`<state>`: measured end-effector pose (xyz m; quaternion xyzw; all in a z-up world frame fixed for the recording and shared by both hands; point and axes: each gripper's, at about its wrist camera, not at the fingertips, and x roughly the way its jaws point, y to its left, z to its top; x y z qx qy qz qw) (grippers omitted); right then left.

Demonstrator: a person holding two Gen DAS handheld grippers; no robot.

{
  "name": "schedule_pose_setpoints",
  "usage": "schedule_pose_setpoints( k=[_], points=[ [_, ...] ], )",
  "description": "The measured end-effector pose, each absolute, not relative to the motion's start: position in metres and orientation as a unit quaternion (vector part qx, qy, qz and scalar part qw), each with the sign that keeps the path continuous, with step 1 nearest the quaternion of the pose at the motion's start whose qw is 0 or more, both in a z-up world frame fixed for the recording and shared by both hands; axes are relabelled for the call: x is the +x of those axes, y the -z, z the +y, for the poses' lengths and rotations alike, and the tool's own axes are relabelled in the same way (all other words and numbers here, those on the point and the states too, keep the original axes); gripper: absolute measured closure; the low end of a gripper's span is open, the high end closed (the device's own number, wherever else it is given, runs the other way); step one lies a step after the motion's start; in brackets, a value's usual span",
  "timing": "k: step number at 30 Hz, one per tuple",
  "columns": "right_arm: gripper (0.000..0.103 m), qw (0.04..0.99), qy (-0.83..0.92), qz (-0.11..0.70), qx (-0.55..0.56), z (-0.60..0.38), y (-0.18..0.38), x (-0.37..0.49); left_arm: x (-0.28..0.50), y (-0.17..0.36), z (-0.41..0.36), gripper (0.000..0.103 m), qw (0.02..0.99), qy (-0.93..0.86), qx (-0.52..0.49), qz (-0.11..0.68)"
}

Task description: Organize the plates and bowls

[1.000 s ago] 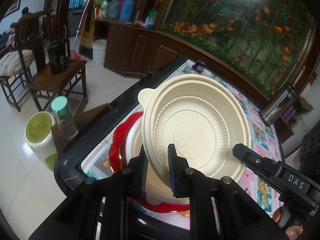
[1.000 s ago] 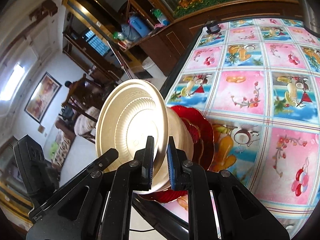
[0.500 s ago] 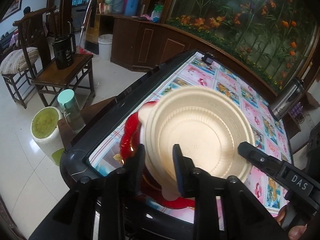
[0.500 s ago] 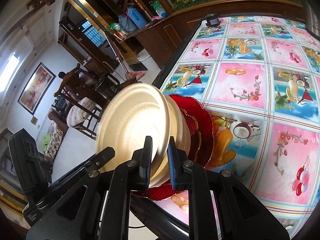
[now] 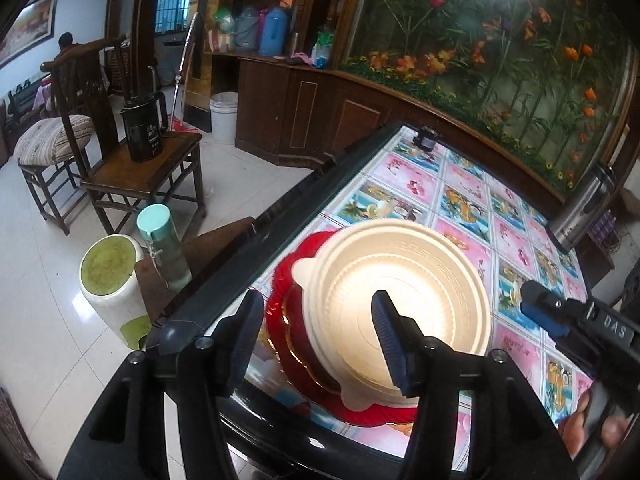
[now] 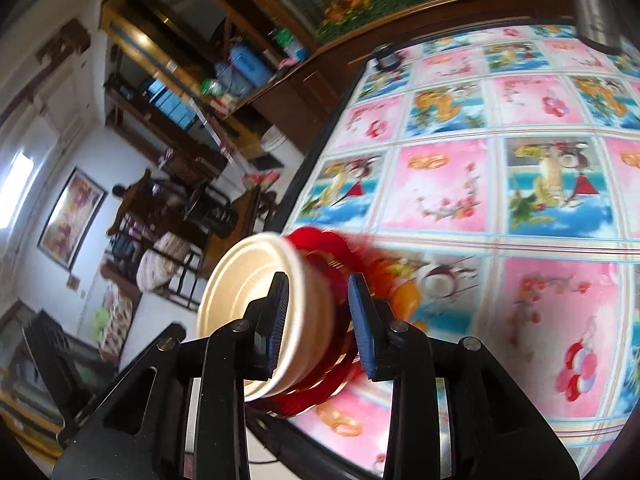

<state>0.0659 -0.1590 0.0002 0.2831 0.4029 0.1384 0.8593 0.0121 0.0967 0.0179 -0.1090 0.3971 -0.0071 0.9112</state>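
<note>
A cream bowl (image 5: 396, 304) sat upright at the top of a short stack, on red plates (image 5: 288, 280) whose scalloped rims showed around it, close to the dark near edge of the table (image 5: 288, 216). The bowl had a small tab on its rim toward the table edge and another on its near side.

The left gripper (image 5: 316, 336) stood over the near part of the bowl. Its jaws had just been opening and were spread wide: one finger hung over the red plates outside the bowl's rim, the other over the bowl's inside, with the bowl's near wall between them but not pinched.

In the right wrist view, which was blurred, the bowl (image 6: 256, 300) and the red plates (image 6: 336, 256) lay straight ahead of the right gripper (image 6: 320, 324). Its jaws had also just been opening and stood apart, one finger in front of the bowl's inside, the other in front of the red rims; neither pad pressed on the bowl's wall. That gripper (image 5: 560, 316) showed at the right of the left wrist view, beside the bowl, with part of a hand (image 5: 592, 424) beneath it.

The table carried a cloth (image 6: 500, 184) of pink and blue picture squares. Beyond the table's edge stood a wooden chair (image 5: 140, 176) bearing a black jug (image 5: 142, 128), and nearer, a bottle with a pale green cap (image 5: 162, 244).
</note>
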Motion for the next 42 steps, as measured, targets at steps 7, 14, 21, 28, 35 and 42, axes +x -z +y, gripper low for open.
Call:
schedule_pose_setpoints(
  k=[7, 14, 21, 28, 35, 42],
  points=[
    [0.072, 0.86, -0.145, 0.395, 0.29, -0.169, 0.006, 0.061, 0.0, -0.031, 0.08, 0.028, 0.933, -0.015, -0.06, 0.353],
    [0.072, 0.867, -0.18, 0.387, 0.256, -0.15, 0.004, 0.053, -0.016, -0.048, 0.064, 0.02, 0.956, -0.06, 0.011, 0.289],
    [0.072, 0.869, -0.194, 0.382, 0.247, -0.142, 0.003, 0.047, -0.023, -0.055, 0.06, 0.019, 0.96, -0.064, 0.013, 0.273],
    [0.072, 0.872, -0.205, 0.376, 0.236, -0.137, 0.0, 0.04, -0.031, -0.055, 0.058, 0.019, 0.961, -0.065, 0.008, 0.269],
    [0.072, 0.872, -0.208, 0.374, 0.236, -0.136, -0.001, 0.036, -0.04, -0.058, 0.052, 0.019, 0.962, -0.064, 0.009, 0.264],
    [0.072, 0.873, -0.211, 0.371, 0.236, -0.137, -0.004, 0.031, -0.044, -0.06, 0.05, 0.018, 0.962, -0.067, 0.013, 0.264]
  ],
)
